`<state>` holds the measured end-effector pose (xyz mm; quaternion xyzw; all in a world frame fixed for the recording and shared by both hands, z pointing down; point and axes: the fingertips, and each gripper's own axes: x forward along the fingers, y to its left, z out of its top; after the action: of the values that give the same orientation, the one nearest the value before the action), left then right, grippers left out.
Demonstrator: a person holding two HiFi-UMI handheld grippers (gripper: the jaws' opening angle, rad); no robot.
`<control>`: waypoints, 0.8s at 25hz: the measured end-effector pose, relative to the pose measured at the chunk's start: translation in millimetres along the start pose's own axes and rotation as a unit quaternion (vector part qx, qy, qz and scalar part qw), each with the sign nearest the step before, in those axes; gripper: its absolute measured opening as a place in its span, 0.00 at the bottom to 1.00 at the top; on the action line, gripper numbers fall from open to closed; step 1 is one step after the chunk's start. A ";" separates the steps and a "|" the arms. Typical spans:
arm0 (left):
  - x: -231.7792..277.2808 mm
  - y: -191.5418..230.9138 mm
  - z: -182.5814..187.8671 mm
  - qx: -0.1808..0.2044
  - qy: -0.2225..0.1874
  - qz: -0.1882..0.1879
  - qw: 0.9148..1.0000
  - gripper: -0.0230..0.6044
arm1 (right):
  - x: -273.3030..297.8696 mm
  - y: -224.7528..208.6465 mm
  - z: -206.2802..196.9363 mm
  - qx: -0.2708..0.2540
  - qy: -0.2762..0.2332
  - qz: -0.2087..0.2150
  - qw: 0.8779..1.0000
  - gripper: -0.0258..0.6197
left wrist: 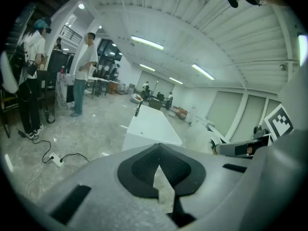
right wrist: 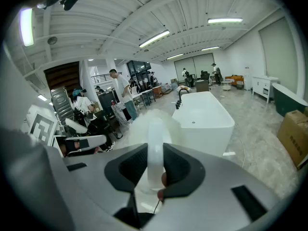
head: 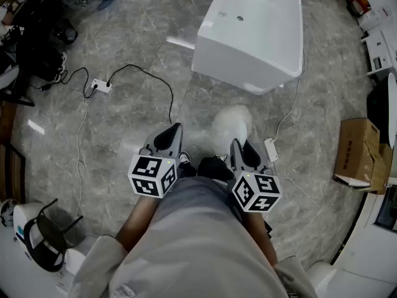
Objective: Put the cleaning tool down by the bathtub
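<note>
Cleaning tool (head: 231, 124): its head is a white blur in the head view, and its handle's lower end is hidden behind the right gripper (head: 244, 149).
Bathtub (head: 254, 33): far end cut off by the head view's top edge.
Cardboard box (right wrist: 294, 131): sliced by the right gripper view's edge.
Shoes (head: 214, 165): largely hidden beneath the person's grey trousers.
Distant people (right wrist: 215, 71): too small to make out.

Left tool (head: 176, 129) and right tool (head: 237, 143), held side by side in front of the person's body, both tilted downward and well apart from each other. Left tool: jaws meeting at the tips, nothing between them. Right tool: jaws apart, pads clamped on a white handle (right wrist: 155, 129).
</note>
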<state>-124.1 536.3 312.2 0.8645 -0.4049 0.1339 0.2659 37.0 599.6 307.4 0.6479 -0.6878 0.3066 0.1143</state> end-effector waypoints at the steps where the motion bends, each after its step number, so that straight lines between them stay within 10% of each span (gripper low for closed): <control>1: -0.6 2.4 2.7 0.000 -0.003 0.000 1.000 0.04 | 2.2 1.0 1.2 0.001 0.000 0.000 1.000 0.17; 20: 44.5 45.7 35.4 -0.017 0.009 0.021 1.000 0.04 | 82.3 -25.3 54.5 0.063 -0.007 0.033 0.997 0.17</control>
<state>-130.5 464.0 319.0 0.8502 -0.4224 0.1403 0.2812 63.3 501.6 317.2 0.6330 -0.6889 0.3483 0.0581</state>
